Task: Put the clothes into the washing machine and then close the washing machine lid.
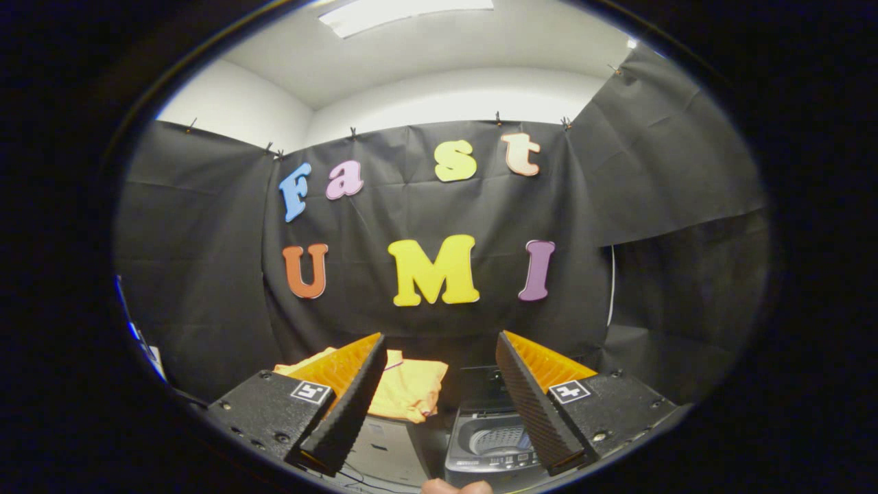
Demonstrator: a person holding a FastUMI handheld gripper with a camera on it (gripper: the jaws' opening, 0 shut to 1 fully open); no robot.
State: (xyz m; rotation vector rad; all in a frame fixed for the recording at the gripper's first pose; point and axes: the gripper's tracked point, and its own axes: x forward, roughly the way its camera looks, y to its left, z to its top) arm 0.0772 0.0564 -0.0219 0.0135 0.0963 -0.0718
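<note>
Hovering with the gripper [439, 350] spread wide (holding nothing), crumpled yellow-orange cloth garment [409, 387] and small grey top-loading washing machine [490, 442] just ahead

Black cloth walls [425, 206], white ceiling [439, 55], bright ceiling light [405, 12].

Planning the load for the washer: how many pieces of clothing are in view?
1 visible: an orange-yellow garment lies beyond the open gripper, beside the left finger, left of the open washing machine. The finger covers part of it, so more could be hidden.
</note>
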